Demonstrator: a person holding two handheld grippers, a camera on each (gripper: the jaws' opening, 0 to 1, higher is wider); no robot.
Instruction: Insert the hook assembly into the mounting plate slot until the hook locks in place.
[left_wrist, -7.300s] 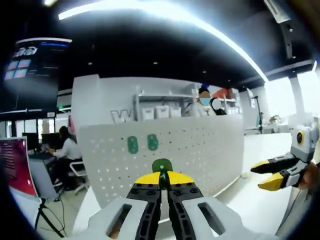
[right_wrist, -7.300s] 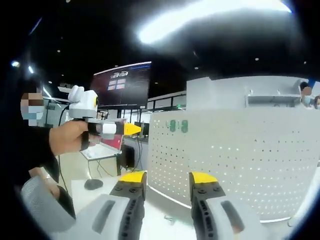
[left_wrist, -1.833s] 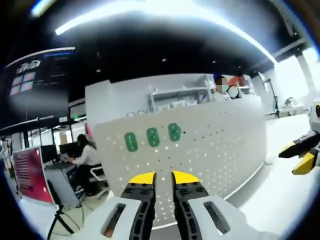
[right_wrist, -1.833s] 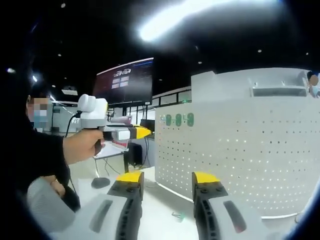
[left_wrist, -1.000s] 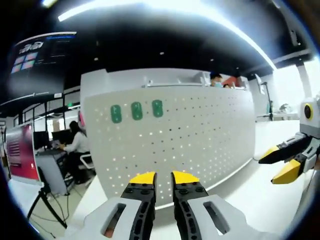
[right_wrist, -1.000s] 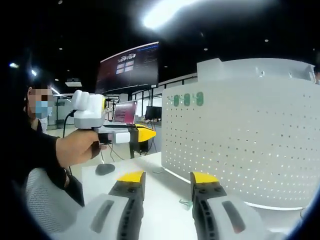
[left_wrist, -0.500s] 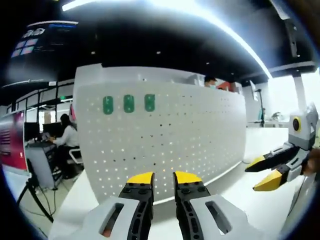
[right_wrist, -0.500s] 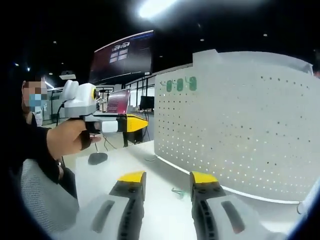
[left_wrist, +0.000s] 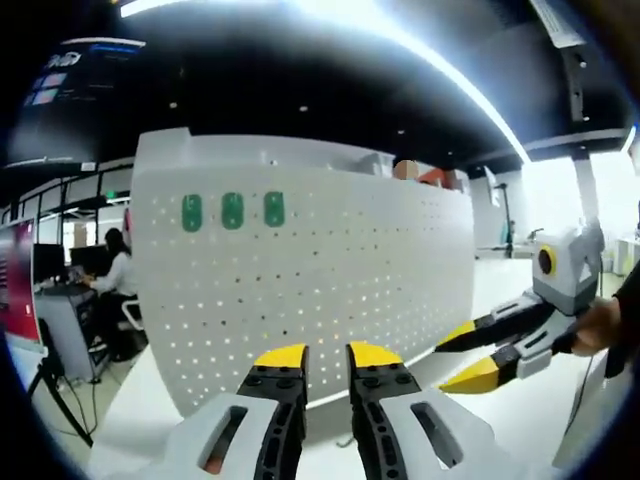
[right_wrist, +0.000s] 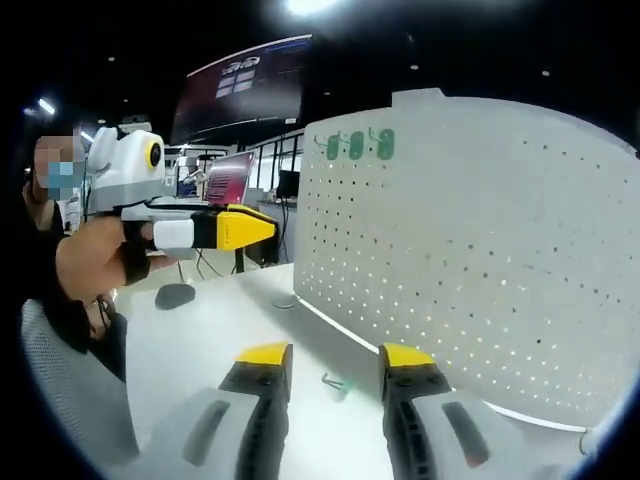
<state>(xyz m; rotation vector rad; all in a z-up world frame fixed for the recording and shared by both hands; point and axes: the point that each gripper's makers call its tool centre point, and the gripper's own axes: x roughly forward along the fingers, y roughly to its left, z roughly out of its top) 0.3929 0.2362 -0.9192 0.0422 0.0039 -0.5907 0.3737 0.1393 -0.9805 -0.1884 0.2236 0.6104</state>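
Curved white perforated pegboard (left_wrist: 330, 280), three green oval hooks (left_wrist: 232, 211) mounted.

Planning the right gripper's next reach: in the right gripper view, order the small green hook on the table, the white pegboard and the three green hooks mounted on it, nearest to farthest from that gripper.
1. Small green hook, on the white table between the right gripper jaws.
2. White pegboard, upright ahead, to the right.
3. Three green mounted hooks, at the pegboard's top far corner.
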